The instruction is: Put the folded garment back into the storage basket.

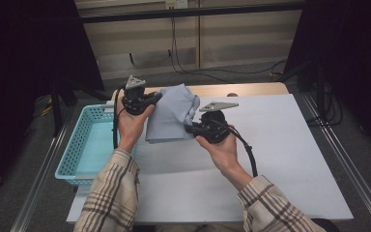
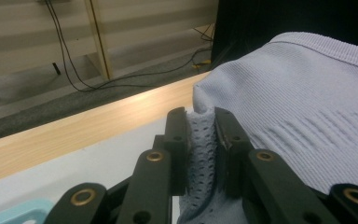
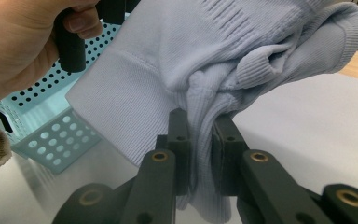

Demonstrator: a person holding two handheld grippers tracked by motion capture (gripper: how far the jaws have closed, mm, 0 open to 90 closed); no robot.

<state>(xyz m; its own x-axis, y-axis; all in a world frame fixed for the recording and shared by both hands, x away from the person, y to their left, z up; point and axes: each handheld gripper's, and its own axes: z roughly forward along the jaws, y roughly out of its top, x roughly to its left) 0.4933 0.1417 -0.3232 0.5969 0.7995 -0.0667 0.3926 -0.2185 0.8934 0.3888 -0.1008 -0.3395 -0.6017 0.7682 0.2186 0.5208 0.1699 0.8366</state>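
Above the white table [image 1: 280, 159], beside the pale blue perforated basket [image 1: 84, 145] at its left edge: light grey-blue knit garment [image 1: 171, 116], lifted clear of the surface and hanging between both hands. Left gripper [image 1: 155, 98] clamped on an upper edge of the cloth, a strip of open-mesh knit pinched between its black jaws [image 2: 200, 140]; right gripper [image 1: 189, 128] clamped on a bunched ribbed fold lower down [image 3: 200, 135], jaws narrow around the fabric. Judged step: carrying or spreading the folded garment, probably toward the basket. For a clean result: both grips kept firm, hands kept level and moving together, cloth held taut enough to stop the loose ribbed cuff [image 3: 303, 51] from dragging or catching the basket rim. Lower hem seemingly just above the table in the high view, contact hard to judge. Basket interior partly hidden behind the left forearm [image 1: 113, 193]; garment type and full shape unreadable because of the folds; far side of the cloth concealed; depth of each bite hidden by the jaws.
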